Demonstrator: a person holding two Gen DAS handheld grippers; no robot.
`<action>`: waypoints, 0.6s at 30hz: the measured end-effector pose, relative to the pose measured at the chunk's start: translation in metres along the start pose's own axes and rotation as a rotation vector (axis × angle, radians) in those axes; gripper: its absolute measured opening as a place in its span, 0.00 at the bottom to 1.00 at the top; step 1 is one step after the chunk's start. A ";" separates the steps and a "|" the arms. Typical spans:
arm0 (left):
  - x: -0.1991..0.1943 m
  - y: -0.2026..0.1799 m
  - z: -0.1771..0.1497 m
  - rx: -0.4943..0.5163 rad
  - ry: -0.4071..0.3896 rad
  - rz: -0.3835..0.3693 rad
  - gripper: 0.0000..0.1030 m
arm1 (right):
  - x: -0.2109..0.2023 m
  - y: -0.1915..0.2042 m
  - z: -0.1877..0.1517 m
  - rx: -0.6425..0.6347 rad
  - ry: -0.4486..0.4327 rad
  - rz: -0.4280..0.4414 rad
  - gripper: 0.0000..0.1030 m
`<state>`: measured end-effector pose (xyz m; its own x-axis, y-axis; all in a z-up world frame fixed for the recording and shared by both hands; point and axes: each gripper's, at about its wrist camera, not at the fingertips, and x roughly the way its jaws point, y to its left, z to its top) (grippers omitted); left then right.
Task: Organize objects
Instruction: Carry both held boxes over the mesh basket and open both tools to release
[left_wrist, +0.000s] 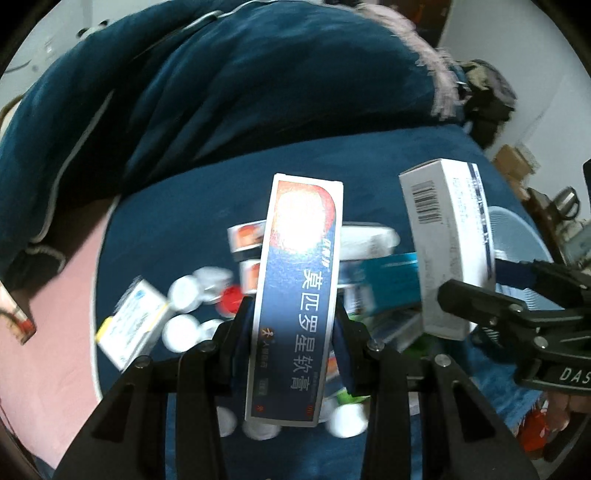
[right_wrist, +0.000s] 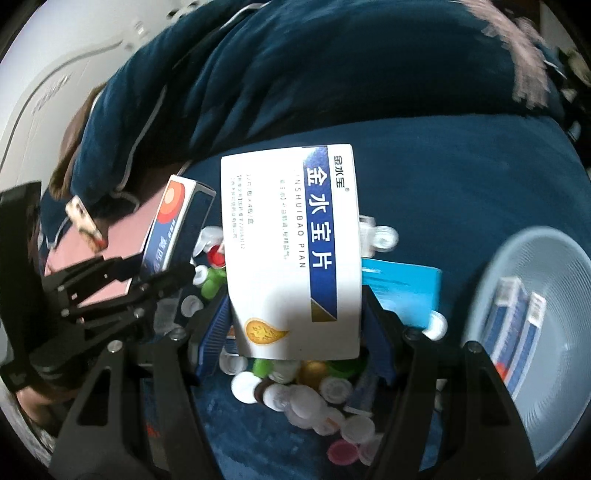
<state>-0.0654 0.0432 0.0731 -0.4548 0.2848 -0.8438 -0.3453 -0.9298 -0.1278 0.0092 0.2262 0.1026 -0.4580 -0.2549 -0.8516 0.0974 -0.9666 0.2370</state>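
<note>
**Two medicine cartons aloft above a crowded blue bedspread**

From my remote seat, reading left to right: the left gripper (left_wrist: 293, 332) is clenched on a narrow blue ointment carton (left_wrist: 295, 295), held upright by its lower half above a scatter of white bottles (left_wrist: 183, 291) and small boxes (left_wrist: 133, 325). The top of that carton stands well clear of the pads, so a quick swing could, I judge, pivot it loose. Next, the right gripper (right_wrist: 295, 314) grasps a wide white tablet box (right_wrist: 291, 251) across its broad faces, above a heap of bottle caps (right_wrist: 295, 398). The two cartons ride close together (each shows in the other's camera), and a careless crossing might knock them. Far right sits the pale blue basket (right_wrist: 554, 387), boxes already inside; a drop short of its rim would land among the caps.
</note>
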 end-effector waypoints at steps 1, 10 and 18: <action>-0.001 -0.010 0.002 0.008 -0.005 -0.012 0.39 | -0.006 -0.007 -0.002 0.027 -0.014 -0.006 0.65; -0.018 -0.123 0.016 0.134 -0.054 -0.165 0.39 | -0.083 -0.099 -0.034 0.322 -0.138 -0.142 0.65; -0.008 -0.213 0.014 0.207 -0.011 -0.335 0.39 | -0.108 -0.166 -0.064 0.590 -0.144 -0.300 0.65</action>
<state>-0.0001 0.2422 0.1141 -0.2974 0.5678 -0.7676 -0.6341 -0.7185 -0.2858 0.0993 0.4125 0.1254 -0.5068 0.0678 -0.8594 -0.5326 -0.8085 0.2503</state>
